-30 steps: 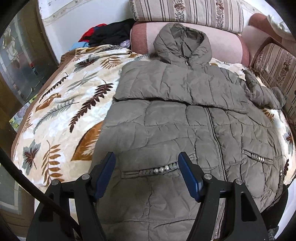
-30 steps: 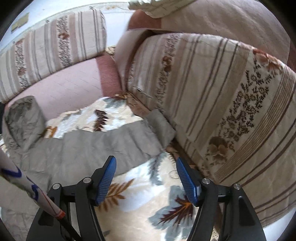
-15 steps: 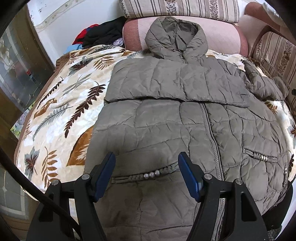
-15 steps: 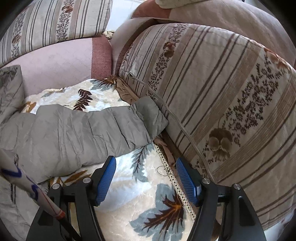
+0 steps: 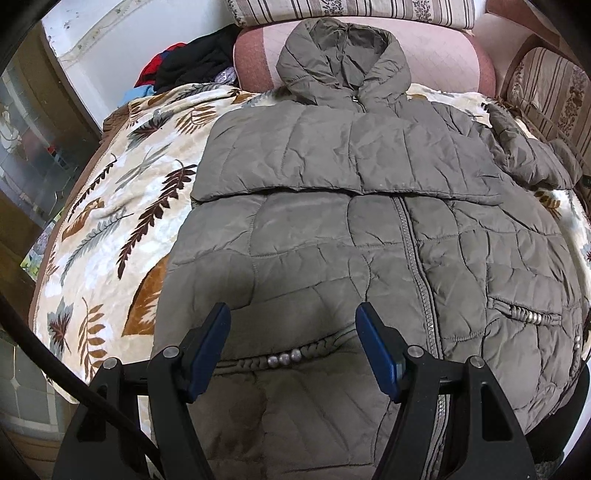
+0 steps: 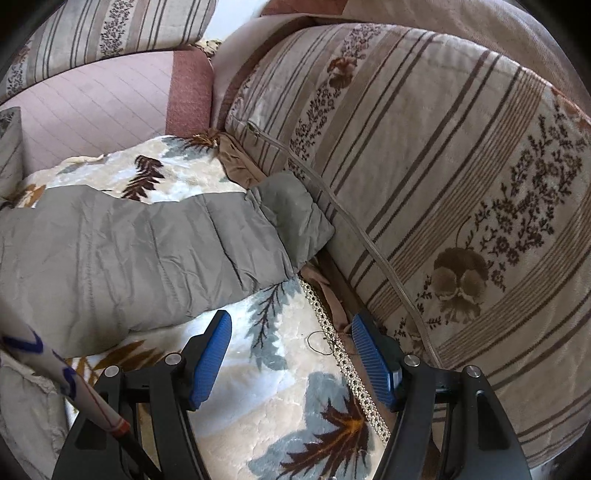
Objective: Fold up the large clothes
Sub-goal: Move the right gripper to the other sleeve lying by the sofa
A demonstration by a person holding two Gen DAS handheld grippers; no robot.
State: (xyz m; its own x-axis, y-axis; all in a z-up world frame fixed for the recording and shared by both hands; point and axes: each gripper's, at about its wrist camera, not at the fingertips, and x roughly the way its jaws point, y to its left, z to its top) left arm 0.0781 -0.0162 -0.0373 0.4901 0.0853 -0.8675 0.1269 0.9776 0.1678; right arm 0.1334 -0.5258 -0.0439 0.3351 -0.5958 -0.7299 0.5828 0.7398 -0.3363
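Observation:
A grey-olive hooded puffer jacket (image 5: 332, 236) lies front up on a leaf-print blanket (image 5: 110, 221), hood toward the far cushions. One sleeve is folded across the chest; the other sleeve (image 6: 147, 251) stretches out to the right, its cuff (image 6: 295, 218) against the striped cushion. My left gripper (image 5: 293, 347) is open and empty, just above the jacket's lower left pocket with its beads (image 5: 284, 357). My right gripper (image 6: 291, 350) is open and empty over the blanket, just short of the outstretched sleeve and its cuff.
Striped floral sofa cushions (image 6: 443, 184) close in the right side and the back (image 5: 351, 11). A pink bolster (image 5: 436, 48) lies behind the hood. A pile of dark and red clothes (image 5: 192, 66) sits at the back left. A glass cabinet (image 5: 29, 140) stands left.
The left gripper has drawn back toward the hem, so more of the jacket shows. The right gripper has moved closer to the outstretched sleeve and its cuff. Both stay open.

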